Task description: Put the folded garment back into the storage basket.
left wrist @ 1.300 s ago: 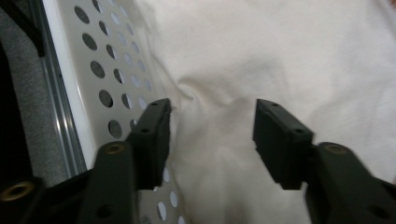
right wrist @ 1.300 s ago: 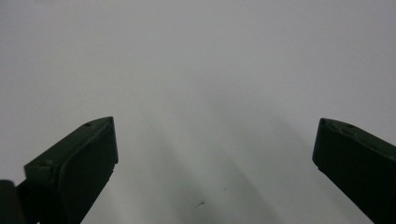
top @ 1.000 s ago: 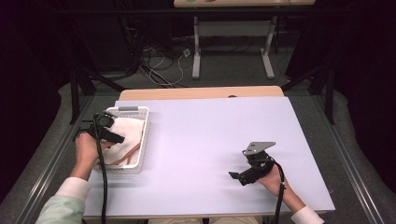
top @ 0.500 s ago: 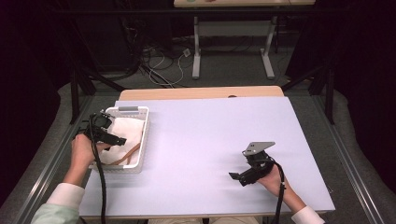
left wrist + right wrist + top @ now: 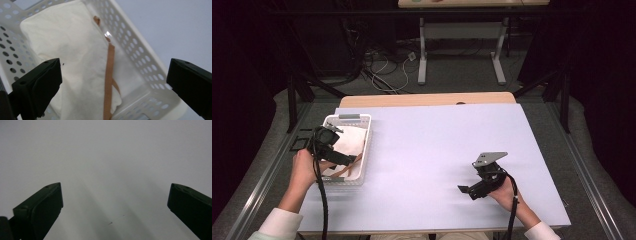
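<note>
Left tongs (image 5: 112, 82), jaws just opening wide and empty, are hovering over the cream cloth bag (image 5: 75, 62) lying in the white perforated basket (image 5: 140, 57), lower-left; right tongs (image 5: 115, 205) are idling wide above the bench (image 5: 437, 150).

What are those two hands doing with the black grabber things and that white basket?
A person holds a grabber in each hand at a table. The left gripper hangs over the white basket, where a cream cloth bag with a brown strap lies. Its jaws have just been opening and stand wide apart, with nothing pinched between them. The right gripper is open too, over the bare tabletop, holding nothing.
</note>
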Available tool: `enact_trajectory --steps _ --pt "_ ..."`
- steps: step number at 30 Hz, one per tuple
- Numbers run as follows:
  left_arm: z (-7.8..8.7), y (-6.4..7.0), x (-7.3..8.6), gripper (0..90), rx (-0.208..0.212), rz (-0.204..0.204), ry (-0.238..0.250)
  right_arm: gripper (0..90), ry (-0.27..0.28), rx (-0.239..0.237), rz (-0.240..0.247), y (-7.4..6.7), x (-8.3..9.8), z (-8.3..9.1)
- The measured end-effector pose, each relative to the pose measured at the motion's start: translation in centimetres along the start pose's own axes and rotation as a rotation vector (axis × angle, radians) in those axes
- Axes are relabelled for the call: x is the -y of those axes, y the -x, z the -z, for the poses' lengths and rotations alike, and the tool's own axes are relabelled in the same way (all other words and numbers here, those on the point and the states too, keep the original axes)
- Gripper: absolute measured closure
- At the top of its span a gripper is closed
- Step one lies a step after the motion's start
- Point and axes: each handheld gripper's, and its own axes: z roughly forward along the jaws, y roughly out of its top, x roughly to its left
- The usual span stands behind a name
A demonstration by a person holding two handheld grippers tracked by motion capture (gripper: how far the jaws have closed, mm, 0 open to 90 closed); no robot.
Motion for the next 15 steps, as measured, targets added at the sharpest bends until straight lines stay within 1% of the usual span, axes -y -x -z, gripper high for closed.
enact_trajectory --steps 2,3,4,8,11,15 --pt "0.0 0.8 0.0 0.4 0.009 -0.024 0.006 0.0 -0.010 0.002 -0.001 -0.1 0.0 0.1" --pt "0.0 1.2 -0.1 0.4 0.013 -0.040 0.006 0.0 -0.008 -0.008 0.002 0.0 0.1 0.1" --pt "0.0 1.5 0.0 0.4 0.017 -0.042 0.010 0.0 -0.007 -0.008 -0.003 0.0 0.2 0.1" --pt "-0.3 3.1 0.0 0.4 0.042 -0.080 0.026 0.0 -0.009 -0.001 -0.011 0.0 0.4 0.5" --pt "-0.5 4.0 0.2 0.4 0.061 -0.094 0.036 0.0 -0.002 0.007 -0.013 0.0 0.5 0.7" --pt "-0.7 5.1 0.4 0.4 0.078 -0.116 0.055 0.0 0.001 0.004 -0.014 0.0 0.7 0.9"
